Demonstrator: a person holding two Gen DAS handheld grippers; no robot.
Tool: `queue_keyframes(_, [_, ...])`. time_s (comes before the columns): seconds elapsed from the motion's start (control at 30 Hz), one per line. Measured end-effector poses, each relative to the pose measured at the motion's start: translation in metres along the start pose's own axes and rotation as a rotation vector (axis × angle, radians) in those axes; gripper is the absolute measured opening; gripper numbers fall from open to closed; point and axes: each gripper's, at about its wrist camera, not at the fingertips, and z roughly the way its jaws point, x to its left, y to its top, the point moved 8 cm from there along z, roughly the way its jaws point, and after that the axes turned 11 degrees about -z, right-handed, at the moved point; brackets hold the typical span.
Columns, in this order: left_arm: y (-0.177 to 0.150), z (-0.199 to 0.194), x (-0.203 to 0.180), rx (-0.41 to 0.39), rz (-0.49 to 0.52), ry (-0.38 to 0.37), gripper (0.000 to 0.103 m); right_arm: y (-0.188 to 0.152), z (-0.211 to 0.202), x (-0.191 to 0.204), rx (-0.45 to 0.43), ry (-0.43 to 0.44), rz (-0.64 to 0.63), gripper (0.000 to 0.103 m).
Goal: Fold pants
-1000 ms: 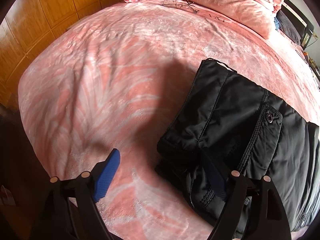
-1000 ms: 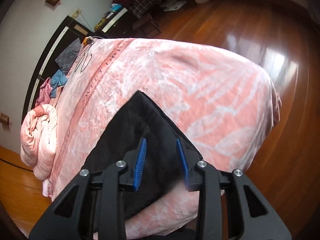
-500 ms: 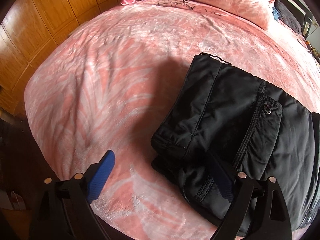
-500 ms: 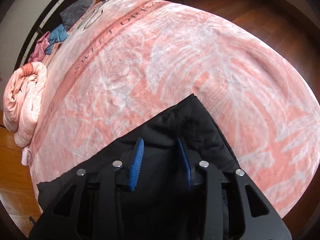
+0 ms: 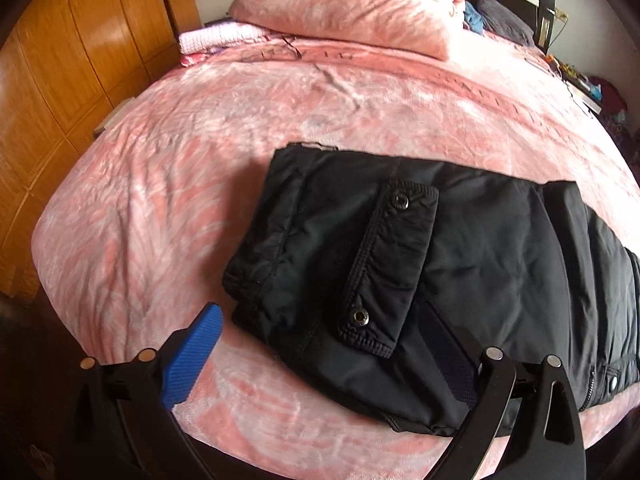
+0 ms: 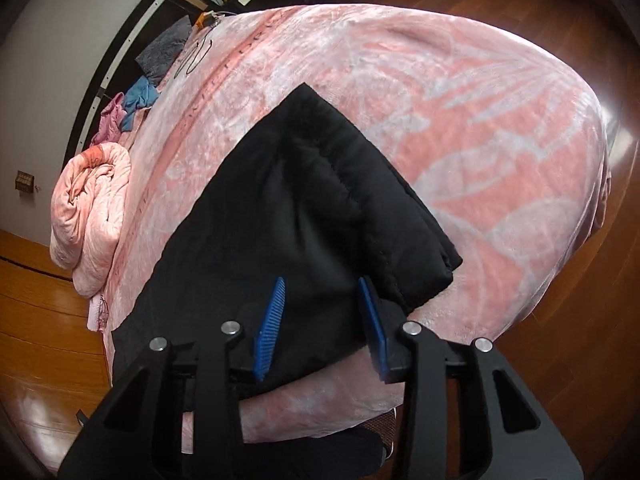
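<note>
Only left view shows pants pocket flap, snaps

Black folded pants lying on pink bed, snap-flap pocket up. Left gripper above near edge, jaws opening wide, pressing on nothing.

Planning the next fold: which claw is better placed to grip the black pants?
Right. The right claw straddles the black padded pants near their corner. The left claw, jaws opening, has one blue pad over the pink blanket.
</note>
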Motion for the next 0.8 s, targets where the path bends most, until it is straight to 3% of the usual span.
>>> queue_keyframes(0.07, [-0.006,0.011,0.002,0.044,-0.011,0.003,0.099,0.007,-0.029,0.003,-0.109,0.021,0.018,0.071])
queue_keyframes(0.1, [-0.011,0.015,0.003,0.062,-0.021,0.001,0.099,0.008,-0.042,0.001,-0.152,0.028,0.024,0.073])
queue_keyframes(0.3, [-0.027,0.033,0.018,0.146,-0.133,-0.07,0.1,-0.004,-0.056,-0.032,-0.168,0.118,0.158,0.072])
queue_keyframes(0.4, [-0.028,0.035,0.018,0.164,-0.147,-0.072,0.1,-0.01,-0.048,-0.044,-0.175,0.198,0.242,0.072])
queue_keyframes(0.63, [-0.029,0.039,0.017,0.191,-0.165,-0.055,0.1,-0.017,-0.019,-0.049,-0.148,0.244,0.281,0.07])
queue_keyframes(0.8, [-0.027,0.039,0.016,0.196,-0.154,-0.038,0.1,-0.013,-0.008,-0.06,-0.19,0.316,0.35,0.07])
